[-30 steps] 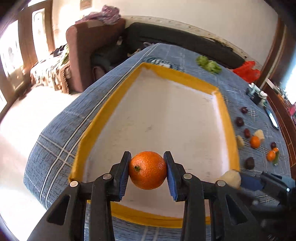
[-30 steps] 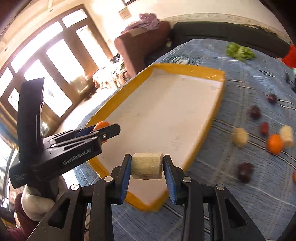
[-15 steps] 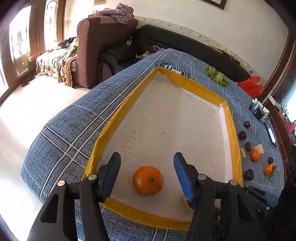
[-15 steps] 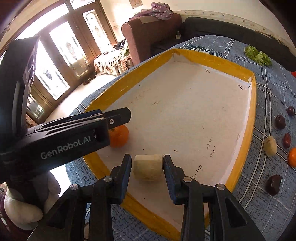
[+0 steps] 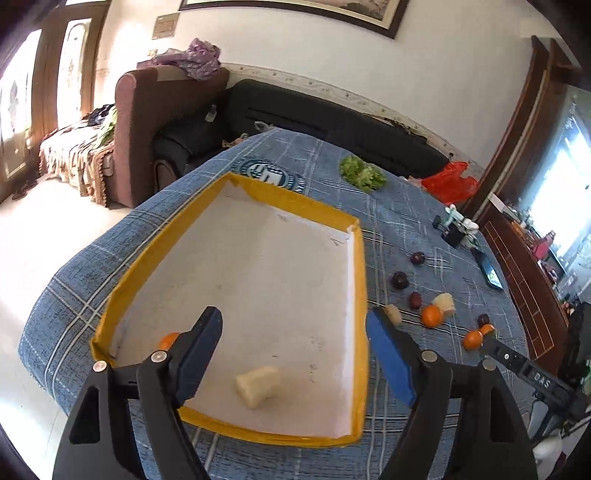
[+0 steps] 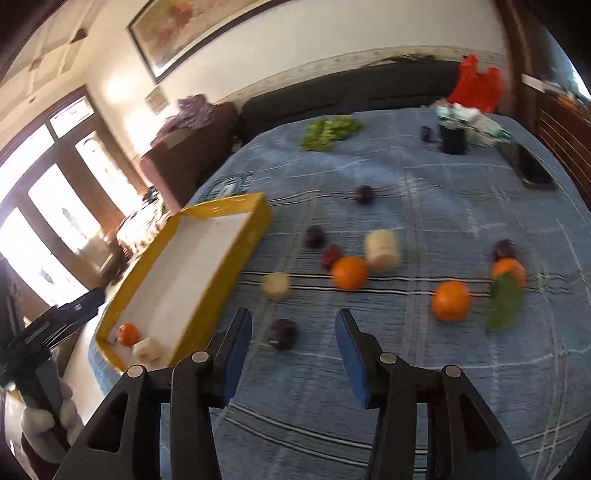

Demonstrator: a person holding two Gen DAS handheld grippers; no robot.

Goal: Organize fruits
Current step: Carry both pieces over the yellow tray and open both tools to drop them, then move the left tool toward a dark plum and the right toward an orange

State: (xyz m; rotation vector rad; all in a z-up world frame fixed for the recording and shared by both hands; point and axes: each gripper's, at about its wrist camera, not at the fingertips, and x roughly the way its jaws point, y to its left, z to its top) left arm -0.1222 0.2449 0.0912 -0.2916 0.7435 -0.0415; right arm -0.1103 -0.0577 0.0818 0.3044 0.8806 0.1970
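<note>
Covering the whole table is a blue plaid cloth [image 6: 424,206], and behind it a dark sofa [image 5: 332,122] runs along the pale wall, a brown armchair [image 5: 147,110] to one side and a framed picture [image 5: 295,11] above. Bright glass doors [image 6: 48,206] light the room in the right wrist view.

On the cloth sits the yellow-rimmed tray [image 5: 364,295], and two pieces lie at its near end: an orange [image 6: 128,334] in the corner and a pale cut chunk [image 5: 258,380] just beside it. Left gripper [image 5: 295,354] hangs above that end, jaws spread wide, nothing between them; one finger half hides the orange.

Right gripper [image 6: 293,354] is out over the bare cloth, jaws also wide apart and empty. Ahead of it the loose fruit is scattered: a dark plum [image 6: 283,333] nearest, another orange [image 6: 349,272] touching a pale cylinder [image 6: 382,250], more oranges and plums beyond. Green leaves [image 6: 328,131], a red bag [image 6: 476,83] and a phone [image 6: 532,168] sit at the far edge.
</note>
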